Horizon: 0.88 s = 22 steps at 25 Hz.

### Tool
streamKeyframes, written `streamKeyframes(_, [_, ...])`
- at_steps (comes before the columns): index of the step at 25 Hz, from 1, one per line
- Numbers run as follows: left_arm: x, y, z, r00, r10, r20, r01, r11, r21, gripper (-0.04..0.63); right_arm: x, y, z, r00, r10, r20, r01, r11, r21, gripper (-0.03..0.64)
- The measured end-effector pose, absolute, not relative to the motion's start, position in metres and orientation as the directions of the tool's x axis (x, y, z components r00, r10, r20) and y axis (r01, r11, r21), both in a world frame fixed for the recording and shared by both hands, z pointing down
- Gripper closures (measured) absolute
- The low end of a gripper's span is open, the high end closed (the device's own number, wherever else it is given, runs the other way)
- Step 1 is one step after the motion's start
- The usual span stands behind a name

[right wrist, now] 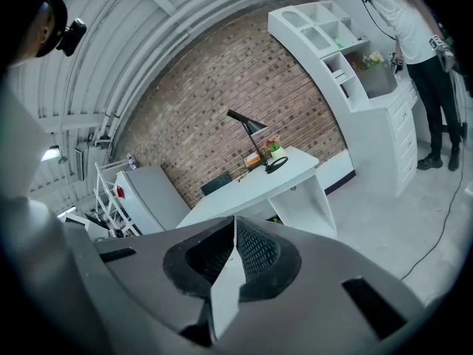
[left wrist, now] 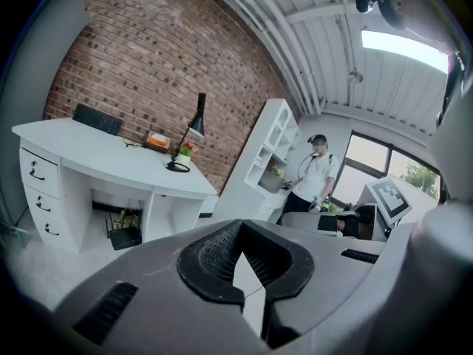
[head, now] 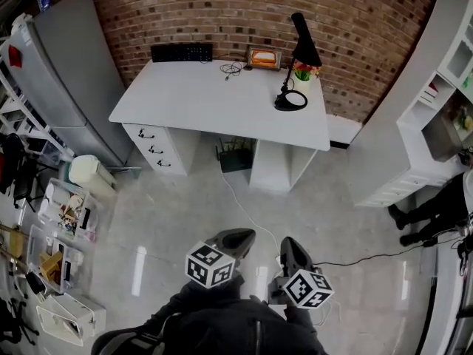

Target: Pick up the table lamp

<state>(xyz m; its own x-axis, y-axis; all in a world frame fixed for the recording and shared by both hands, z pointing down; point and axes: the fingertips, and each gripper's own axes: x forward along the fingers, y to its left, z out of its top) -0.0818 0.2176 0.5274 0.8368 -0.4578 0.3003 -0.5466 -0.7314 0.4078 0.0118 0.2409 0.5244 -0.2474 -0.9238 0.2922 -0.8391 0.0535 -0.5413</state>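
A black table lamp [head: 295,65] stands upright near the far right corner of the white desk [head: 199,98], its round base on the desktop. It also shows far off as the lamp [left wrist: 186,135] in the left gripper view and the lamp [right wrist: 255,143] in the right gripper view. My left gripper [head: 238,241] and right gripper [head: 293,251] hang side by side over the floor, well short of the desk. Both are shut with nothing between their jaws. The left gripper [left wrist: 238,231] and right gripper [right wrist: 235,231] point toward the desk.
A black keyboard [head: 182,52], an orange box [head: 264,58] and a small potted plant [head: 304,72] sit on the desk. A grey cabinet [head: 63,72] stands left, white shelving [head: 436,102] right. A person [left wrist: 310,180] stands by the shelving. A cable [head: 251,220] runs across the floor.
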Motion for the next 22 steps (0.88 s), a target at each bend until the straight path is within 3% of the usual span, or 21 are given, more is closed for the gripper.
streamKeyframes(11, [-0.070,0.101,0.511,0.864,-0.420,0.278,-0.501,-0.774,0.388,0.588,0.047,0.128,0.502,-0.155,-0.953,0.262,-0.864,0.002,-0.504,0.603])
streamKeyframes(22, [-0.046,0.069,0.521,0.884,-0.370,0.285,-0.460,-0.793,0.400,0.588,0.082,0.094,0.518,-0.094,-0.962,0.257,-0.856,-0.054,-0.514,0.604])
